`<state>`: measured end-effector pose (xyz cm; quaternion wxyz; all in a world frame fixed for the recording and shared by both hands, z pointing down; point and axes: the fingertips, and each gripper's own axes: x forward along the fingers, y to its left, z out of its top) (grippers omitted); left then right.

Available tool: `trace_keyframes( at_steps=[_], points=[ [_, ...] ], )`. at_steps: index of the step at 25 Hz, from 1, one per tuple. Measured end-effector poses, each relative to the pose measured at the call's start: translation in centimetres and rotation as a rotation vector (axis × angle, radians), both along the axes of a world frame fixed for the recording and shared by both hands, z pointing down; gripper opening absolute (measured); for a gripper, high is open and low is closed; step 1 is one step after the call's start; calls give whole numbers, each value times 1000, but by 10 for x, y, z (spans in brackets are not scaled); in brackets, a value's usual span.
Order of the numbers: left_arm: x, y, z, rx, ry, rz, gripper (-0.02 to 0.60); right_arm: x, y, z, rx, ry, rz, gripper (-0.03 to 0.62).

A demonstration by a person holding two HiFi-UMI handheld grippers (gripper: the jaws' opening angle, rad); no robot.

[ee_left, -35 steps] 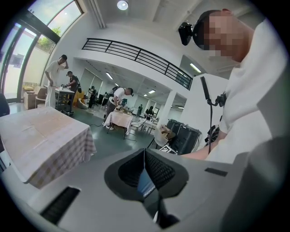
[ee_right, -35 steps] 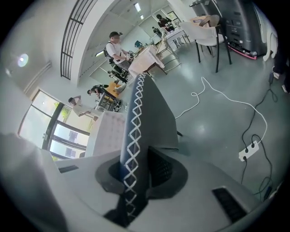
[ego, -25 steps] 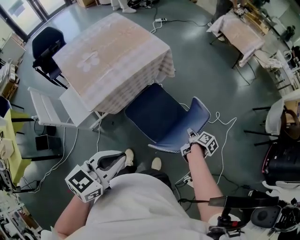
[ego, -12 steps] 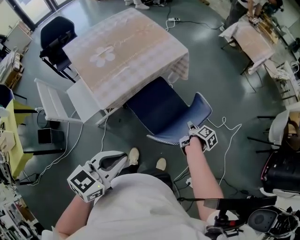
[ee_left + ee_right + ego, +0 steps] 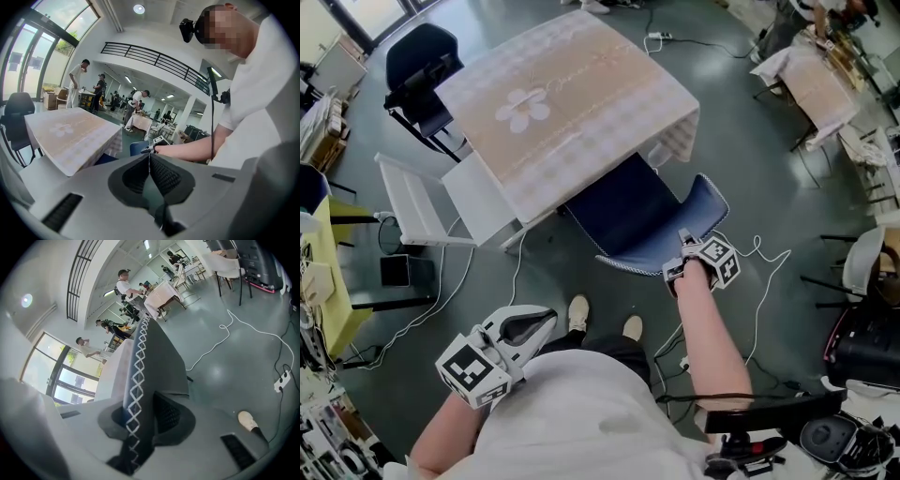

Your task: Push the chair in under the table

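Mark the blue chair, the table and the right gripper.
blue chair [image 5: 628,220]: head view, middle of the seat.
table [image 5: 600,84]: head view, cloth-covered top.
right gripper [image 5: 682,246]: head view, between fingertips at the backrest edge.

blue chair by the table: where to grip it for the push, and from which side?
Grip the blue chair at its backrest's top edge, coming from behind, opposite the table. That stitched rim is thin and faces the person; the right gripper is clamped there.

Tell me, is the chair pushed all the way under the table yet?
Not quite. Done: the front of the blue chair sits under the table. In hand: the right gripper is clamped on the top edge of the backrest. Left: the rest of the seat sticks out and needs pushing in.
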<state>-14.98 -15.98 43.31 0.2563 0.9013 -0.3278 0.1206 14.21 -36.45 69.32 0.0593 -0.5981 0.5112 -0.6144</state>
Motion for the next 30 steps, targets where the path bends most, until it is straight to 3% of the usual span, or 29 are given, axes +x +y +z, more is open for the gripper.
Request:
trace_keyframes(
  at_steps=[10, 15, 17, 21, 24, 27, 29, 30],
  points=[
    [-30, -4, 1, -6, 9, 18, 11, 9, -10, 2, -12, 24, 39, 96],
    [-32, -8, -4, 15, 25, 64, 11, 13, -8, -4, 24, 65, -4, 160],
    [-29, -8, -7, 20, 41, 96, 11, 19, -1, -12, 39, 69, 0, 218],
    [-19, -5, -2, 20, 66, 176, 11, 28, 24, -38, 78, 62, 10, 244],
    [-3, -5, 3, 35, 81, 242, 11, 30, 53, -73, 133, 106, -34, 244],
    [20, -4, -3, 63, 98, 311, 11, 27, 89, -111, 201, 211, -140, 240],
    [35, 0, -7, 82, 105, 342, 11, 18, 119, -133, 245, 313, -244, 173],
    [42, 3, -9, 91, 106, 353, 11, 12, 135, -142, 267, 365, -302, 100]
  ],
)
